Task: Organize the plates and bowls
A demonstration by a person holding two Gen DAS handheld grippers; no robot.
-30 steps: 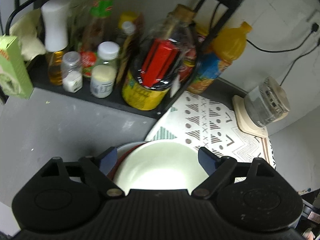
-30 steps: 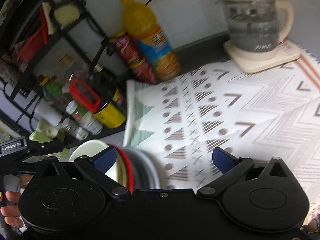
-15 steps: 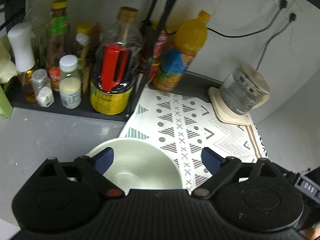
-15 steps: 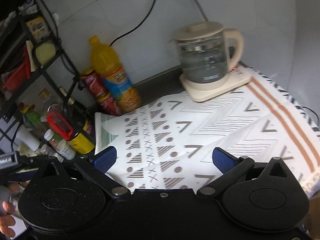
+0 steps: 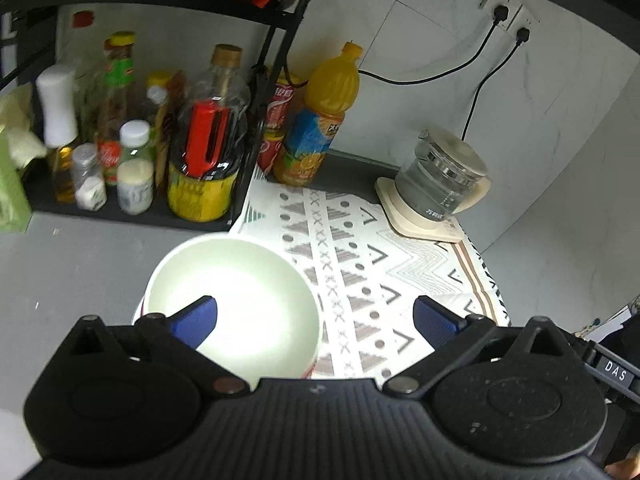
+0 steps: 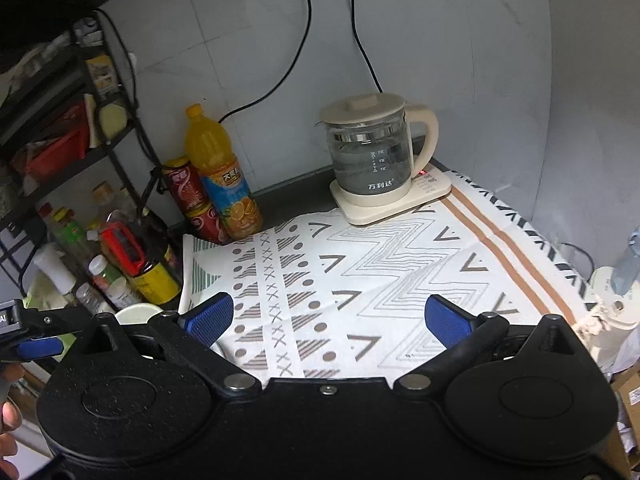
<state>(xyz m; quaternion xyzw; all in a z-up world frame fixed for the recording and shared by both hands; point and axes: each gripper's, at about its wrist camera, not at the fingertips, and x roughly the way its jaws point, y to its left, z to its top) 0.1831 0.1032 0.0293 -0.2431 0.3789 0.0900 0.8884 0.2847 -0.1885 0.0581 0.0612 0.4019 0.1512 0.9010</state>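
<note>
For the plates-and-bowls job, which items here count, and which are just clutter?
Job:
- pale green bowl, nested on dishes, one red-rimmed
- left tongs, open
- right tongs, open

Clutter:
- kettle
- orange juice bottle
- red cans
- condiment rack
- patterned cloth

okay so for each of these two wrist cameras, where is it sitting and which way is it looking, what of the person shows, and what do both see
Left wrist: on the left gripper, jaws open, angled down at the pale bowl on the grey counter beside the condiment rack; a fingertip shows bottom right.
Right wrist: on the right gripper, jaws open and empty, angled down across the patterned cloth toward the kettle; a hand shows at the left edge.
Shared: orange juice bottle, kettle, cloth, rack, bowl.
</note>
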